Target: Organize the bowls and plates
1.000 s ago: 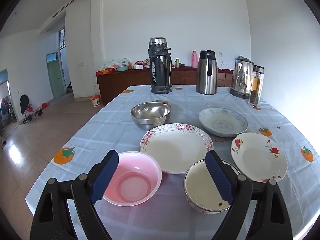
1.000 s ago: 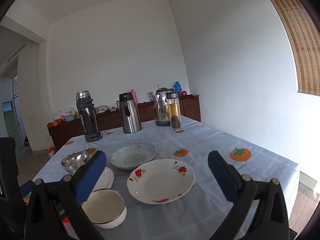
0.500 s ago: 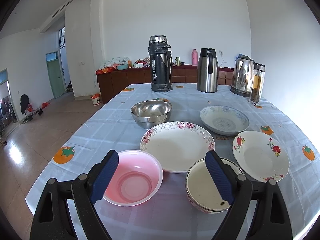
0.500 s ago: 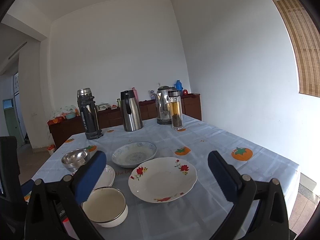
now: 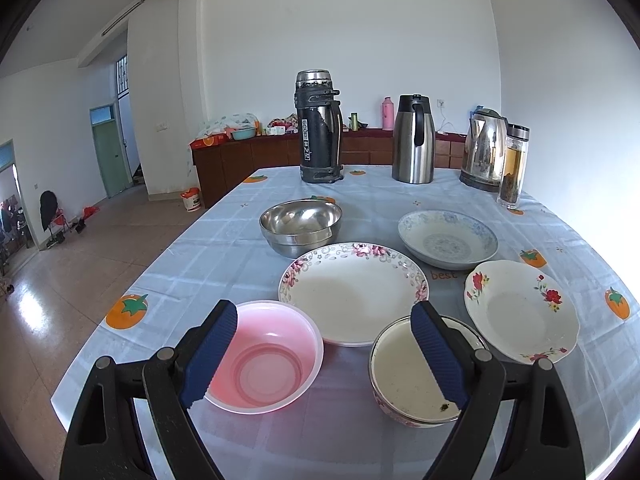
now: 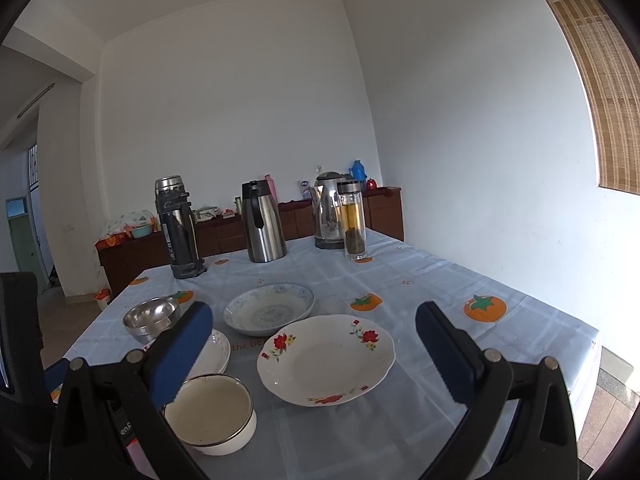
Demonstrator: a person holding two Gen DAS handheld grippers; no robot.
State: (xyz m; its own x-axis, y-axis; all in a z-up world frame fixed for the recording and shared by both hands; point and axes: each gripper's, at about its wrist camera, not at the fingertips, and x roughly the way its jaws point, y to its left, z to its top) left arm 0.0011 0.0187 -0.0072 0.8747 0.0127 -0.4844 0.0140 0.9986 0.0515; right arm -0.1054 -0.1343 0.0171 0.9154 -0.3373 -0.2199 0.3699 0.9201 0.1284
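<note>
Showing pink bowl (image 5: 264, 360): left view only

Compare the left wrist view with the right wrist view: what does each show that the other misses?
Only the left wrist view shows the pink bowl. Only the right wrist view shows the bamboo blind. Both share the rose plate, the enamel bowl, the blue-patterned dish, the steel bowl and the flasks; each gripper, left and right, is open and empty.
</note>
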